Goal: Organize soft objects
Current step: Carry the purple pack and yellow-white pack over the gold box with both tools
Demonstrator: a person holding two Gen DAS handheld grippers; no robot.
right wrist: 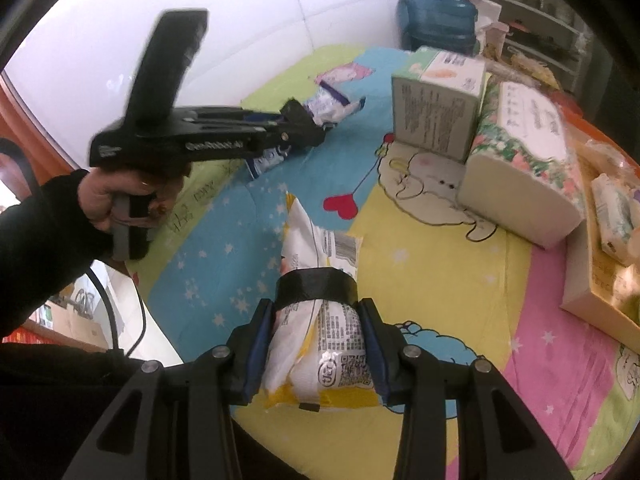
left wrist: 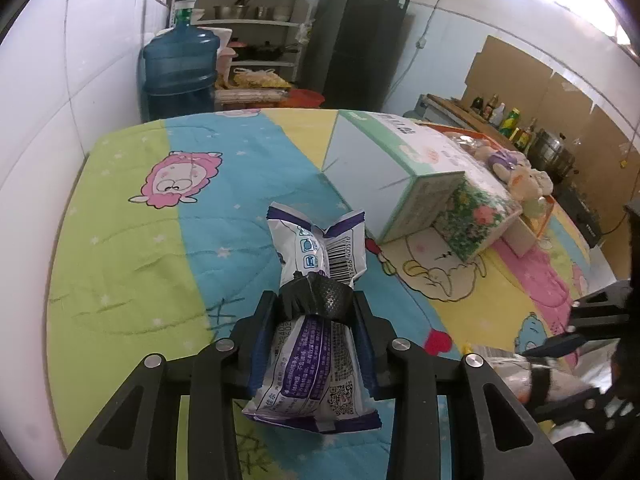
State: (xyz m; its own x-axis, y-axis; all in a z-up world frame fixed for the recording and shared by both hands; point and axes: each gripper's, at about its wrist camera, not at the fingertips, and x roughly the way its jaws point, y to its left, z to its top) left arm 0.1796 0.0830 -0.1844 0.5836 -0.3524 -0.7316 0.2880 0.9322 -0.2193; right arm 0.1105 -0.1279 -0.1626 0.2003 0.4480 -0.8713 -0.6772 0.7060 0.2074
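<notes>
Two grips show. Left wrist view: the left gripper [left wrist: 316, 300] is clamped on a purple-and-white packet [left wrist: 316, 280] at 6 o'clock, pitched down over the cartoon quilt [left wrist: 132, 264]; squeezed film may slip. Right wrist view: the right gripper [right wrist: 318, 290] pinches a yellow-and-white packet [right wrist: 320, 340], angled steeply down; tissue boxes [right wrist: 440, 120] stand at 1 o'clock.

Purple-white packet [left wrist: 316, 320]: crinkled, pinched at waist, barcode end flared away from cam, clamped betw left gripper [left wrist: 316, 300] pads over blanket. Yellow-white packet [right wrist: 320, 320]: squeezed mid-body, printed side up, in right gripper [right wrist: 318, 292].
</notes>
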